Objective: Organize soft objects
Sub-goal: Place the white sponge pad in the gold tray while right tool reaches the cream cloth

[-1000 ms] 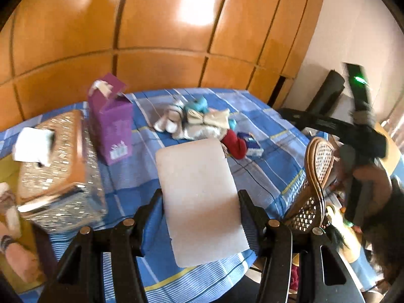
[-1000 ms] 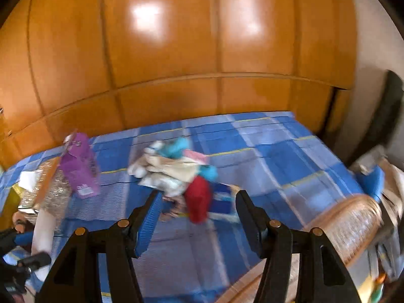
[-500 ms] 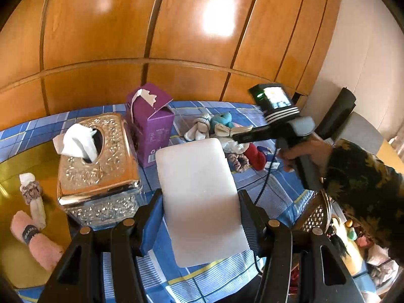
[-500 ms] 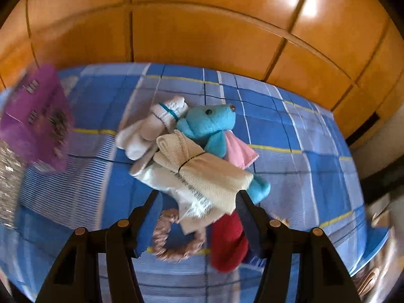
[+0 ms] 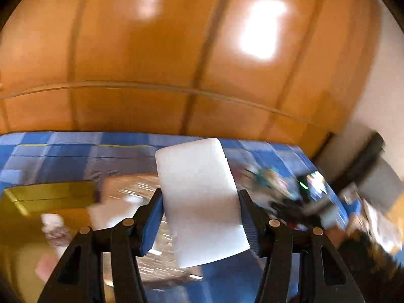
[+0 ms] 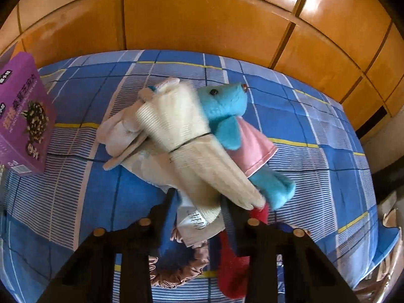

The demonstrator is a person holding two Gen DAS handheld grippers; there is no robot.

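A white foam block (image 5: 194,171) stands upright between the blue pads of my left gripper (image 5: 200,197), which is shut on it above the blurred table. In the right wrist view a pile of soft things lies on the blue checked cloth (image 6: 303,126). It holds a cream ribbed cloth roll (image 6: 186,139) tied with a dark band, a blue plush toy (image 6: 224,103) in a pink dress and a pale sock bundle (image 6: 121,131). My right gripper (image 6: 198,199) points down at the pile, its jaws closing on the cream roll's near end.
A purple box (image 6: 22,121) stands left of the pile. A pink scrunchie (image 6: 176,272) and a red soft item (image 6: 231,272) lie under the right fingers. The left wrist view shows a yellow tray (image 5: 50,192), a blurred shiny tissue box (image 5: 131,184) and a dark patterned sleeve (image 5: 366,260).
The left view has swung across the table and blurred, with the foam block still gripped. The right gripper came down onto the pile and its jaws narrowed around the cream roll.
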